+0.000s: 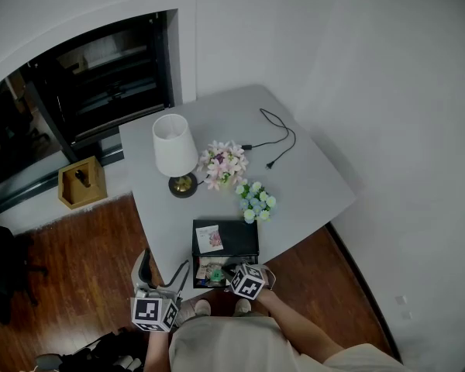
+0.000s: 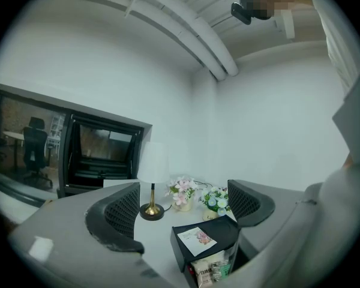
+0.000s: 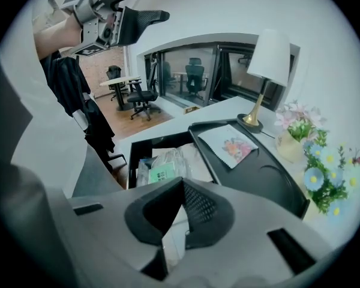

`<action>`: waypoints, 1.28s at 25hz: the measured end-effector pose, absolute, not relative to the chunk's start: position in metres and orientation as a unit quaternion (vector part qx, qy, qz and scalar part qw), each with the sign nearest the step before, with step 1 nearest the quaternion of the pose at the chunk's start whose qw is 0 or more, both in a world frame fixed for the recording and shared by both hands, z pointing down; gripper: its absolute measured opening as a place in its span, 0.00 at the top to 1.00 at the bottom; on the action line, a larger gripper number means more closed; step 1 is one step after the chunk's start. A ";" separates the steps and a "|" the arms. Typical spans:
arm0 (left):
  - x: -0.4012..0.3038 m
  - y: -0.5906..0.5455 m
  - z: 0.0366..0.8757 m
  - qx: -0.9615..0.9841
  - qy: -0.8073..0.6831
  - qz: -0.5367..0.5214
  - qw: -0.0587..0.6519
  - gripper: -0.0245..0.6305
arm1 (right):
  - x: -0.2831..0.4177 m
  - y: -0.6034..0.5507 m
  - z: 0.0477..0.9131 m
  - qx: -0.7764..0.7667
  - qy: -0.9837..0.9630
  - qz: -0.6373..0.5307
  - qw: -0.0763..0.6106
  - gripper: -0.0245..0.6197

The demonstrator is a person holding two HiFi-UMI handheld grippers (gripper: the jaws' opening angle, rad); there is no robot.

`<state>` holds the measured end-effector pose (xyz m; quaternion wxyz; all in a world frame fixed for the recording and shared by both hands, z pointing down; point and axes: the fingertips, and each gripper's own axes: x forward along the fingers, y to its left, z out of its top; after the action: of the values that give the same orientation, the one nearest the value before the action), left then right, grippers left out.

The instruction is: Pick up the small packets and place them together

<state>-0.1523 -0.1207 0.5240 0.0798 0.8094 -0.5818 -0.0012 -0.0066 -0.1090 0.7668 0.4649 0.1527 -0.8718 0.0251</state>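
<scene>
Where the R gripper (image 3: pixel 180 183) ends, its jaws are together, tips touching, w/ nothing visible between them. It hangs just above the near end of the black box (image 3: pixel 270 185), pointing to the far side.

- Item 1, small packets (image 3: pixel 163 170): loose heap, lying flat in the box's open near section. One clear packet has its green label face up. Heap's long axis runs left-right across the box in the head view. Axis of any single packet: cannot tell.
- Item 2, black box: sits at the near edge of the grey table (image 1: pixel 314 178). A flat black panel on its far side carries a white card (image 3: pixel 231 146) w/ floral print.
- Item 3, L gripper (image 2: pixel 183 188): jaws wide apart, gripping nothing. It is held off the table's near-left corner, well apart from the box, and aims to the far-right across the tabletop.
- Item 4, lamp (image 1: pixel 175 150): white shade, brass stem, dark base. Upright, far-left of the box.
- Item 5, pink flowers (image 1: pixel 223 164): just right of the lamp.
- Item 6, blue-white flowers (image 1: pixel 256 201): betw. the pink flowers and the box's far-right corner.
- Item 7, black cable (image 1: pixel 276 138): loose on the far-right part of the table.
</scene>
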 end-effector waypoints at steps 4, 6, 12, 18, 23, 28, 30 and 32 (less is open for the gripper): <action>-0.155 -0.121 0.522 0.807 -0.585 -0.001 0.079 0.27 | -0.002 -0.101 0.742 0.159 -0.887 0.026 0.432 0.96; -0.155 -0.121 0.522 0.807 -0.585 0.000 0.080 0.27 | 0.001 -0.094 0.726 0.159 -0.894 0.016 0.418 0.96; -0.152 -0.123 0.526 0.809 -0.582 0.003 0.083 0.27 | 0.008 -0.074 0.679 0.140 -0.907 -0.024 0.396 0.96; -0.144 -0.130 0.526 0.816 -0.572 0.006 0.083 0.27 | 0.039 -0.100 0.656 0.128 -0.881 -0.089 0.447 0.96; -0.137 -0.133 0.525 0.821 -0.565 0.009 0.079 0.27 | 0.064 -0.155 0.668 0.124 -0.854 -0.104 0.494 0.96; -0.137 -0.132 0.523 0.821 -0.566 0.012 0.077 0.27 | 0.071 -0.201 0.698 0.099 -0.827 -0.117 0.542 0.96; -0.138 -0.131 0.524 0.819 -0.569 0.013 0.077 0.27 | 0.070 -0.213 0.709 0.088 -0.814 -0.130 0.559 0.96; -0.138 -0.130 0.523 0.818 -0.570 0.017 0.077 0.27 | 0.067 -0.222 0.718 0.077 -0.798 -0.152 0.577 0.96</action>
<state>-0.1383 -0.1301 0.5229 0.0771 0.8182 -0.5695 0.0172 0.0671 -0.2216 0.7184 0.5775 0.0766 -0.7985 -0.1519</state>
